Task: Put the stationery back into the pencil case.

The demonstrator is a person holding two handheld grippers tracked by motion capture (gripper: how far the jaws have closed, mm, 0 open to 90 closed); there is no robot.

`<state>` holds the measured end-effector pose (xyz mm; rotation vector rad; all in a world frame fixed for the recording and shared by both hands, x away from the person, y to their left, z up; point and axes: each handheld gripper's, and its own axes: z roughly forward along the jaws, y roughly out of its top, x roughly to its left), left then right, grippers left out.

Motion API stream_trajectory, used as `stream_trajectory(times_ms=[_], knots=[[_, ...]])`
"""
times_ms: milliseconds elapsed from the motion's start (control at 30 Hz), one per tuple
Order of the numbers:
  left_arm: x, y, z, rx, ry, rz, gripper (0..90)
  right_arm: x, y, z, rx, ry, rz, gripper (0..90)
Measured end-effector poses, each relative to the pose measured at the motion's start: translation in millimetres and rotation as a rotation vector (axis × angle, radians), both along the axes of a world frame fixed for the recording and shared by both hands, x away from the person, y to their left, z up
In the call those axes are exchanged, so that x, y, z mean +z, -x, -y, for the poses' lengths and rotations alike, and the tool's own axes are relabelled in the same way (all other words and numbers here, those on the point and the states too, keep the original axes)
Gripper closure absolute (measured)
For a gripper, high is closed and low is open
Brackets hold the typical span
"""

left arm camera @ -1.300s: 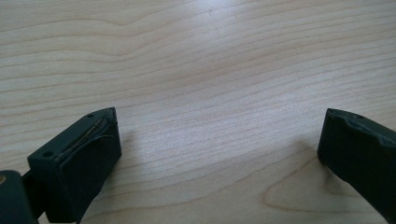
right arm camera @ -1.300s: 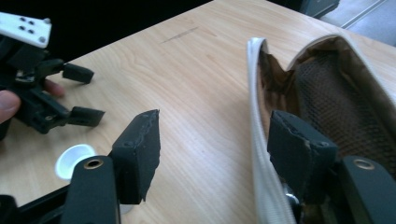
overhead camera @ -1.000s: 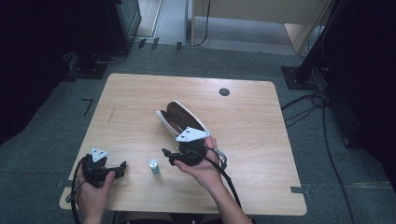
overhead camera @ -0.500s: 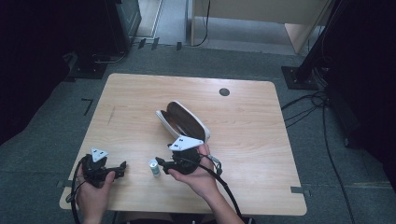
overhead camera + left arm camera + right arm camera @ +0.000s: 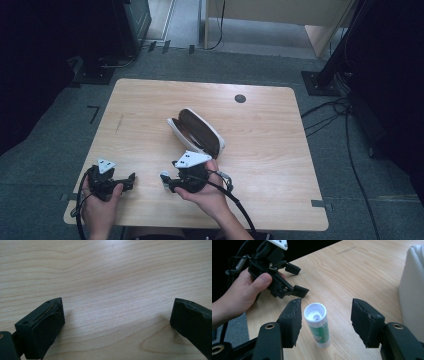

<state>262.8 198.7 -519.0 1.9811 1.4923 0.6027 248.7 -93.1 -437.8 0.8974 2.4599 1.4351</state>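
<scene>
**Right gripper closes in on tube at table's near edge**

Since a second ago, the right gripper (image 5: 168, 181) has slid left and slightly down from beside the case (image 5: 196, 132), and now has the small white-capped tube (image 5: 318, 325) between its jaws. The jaws have just been closing and stand about half open; the pads (image 5: 291, 320) are on either side of the tube without pressing it (a clear gap shows on the right side, a narrow one on the left). The tube stands upright on the table (image 5: 260, 145), cap up, closer to the left pad. Its green-and-white label bears small red print, too small to read.

The left gripper (image 5: 131, 177) has kept its place near the table's front left corner, jaws wide open over bare wood, holding nothing. The open case lies just behind the right hand (image 5: 207, 197).
</scene>
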Motion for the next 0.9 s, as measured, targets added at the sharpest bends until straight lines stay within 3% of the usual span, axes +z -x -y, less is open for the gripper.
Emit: stream_trajectory(times_ms=[367,900], knots=[[0.0,0.0,0.0,0.0,0.0,0.0,0.0,-9.5,1.6,-11.4,0.027,0.023,-0.007,44.0],[0.0,0.0,-0.1,-0.001,-0.001,0.0,0.0,-21.1,2.0,-20.1,0.005,0.096,-0.004,50.1]])
